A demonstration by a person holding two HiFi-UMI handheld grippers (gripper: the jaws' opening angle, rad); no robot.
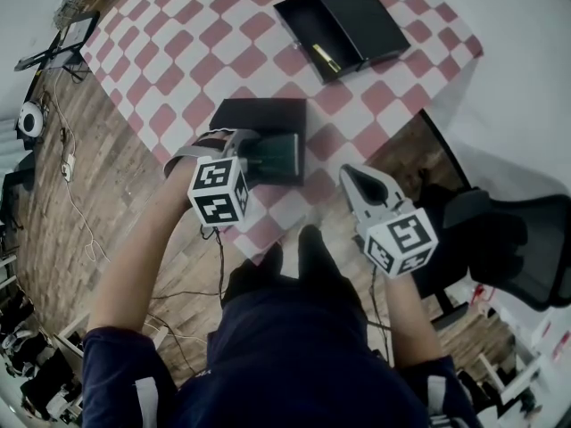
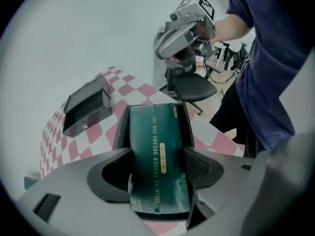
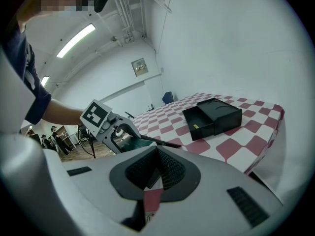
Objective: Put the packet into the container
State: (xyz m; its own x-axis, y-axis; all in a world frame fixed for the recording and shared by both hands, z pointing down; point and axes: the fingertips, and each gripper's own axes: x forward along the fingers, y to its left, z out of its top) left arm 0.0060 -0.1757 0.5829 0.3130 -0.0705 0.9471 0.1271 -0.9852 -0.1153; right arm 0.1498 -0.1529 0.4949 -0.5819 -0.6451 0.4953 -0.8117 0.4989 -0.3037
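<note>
A dark green packet [image 2: 156, 146] with gold lettering lies lengthwise in a shallow black container [image 2: 121, 127] near the table's front edge. In the head view the packet [image 1: 280, 154] shows inside the container [image 1: 259, 114]. My left gripper [image 2: 160, 168] is shut on the packet's near end, its jaws pressing both long sides; in the head view the left gripper [image 1: 257, 154] reaches over the container's near rim. My right gripper [image 1: 355, 181] hovers off the table's front edge to the right, shut and empty. In its own view the right gripper [image 3: 156, 168] has its pads touching.
A black open box [image 1: 343, 25] with a small gold item [image 1: 326, 58] stands at the far right of the red-and-white checked table [image 1: 187, 52]. A black office chair [image 1: 508, 239] stands right of the person. Cables lie on the wooden floor at left.
</note>
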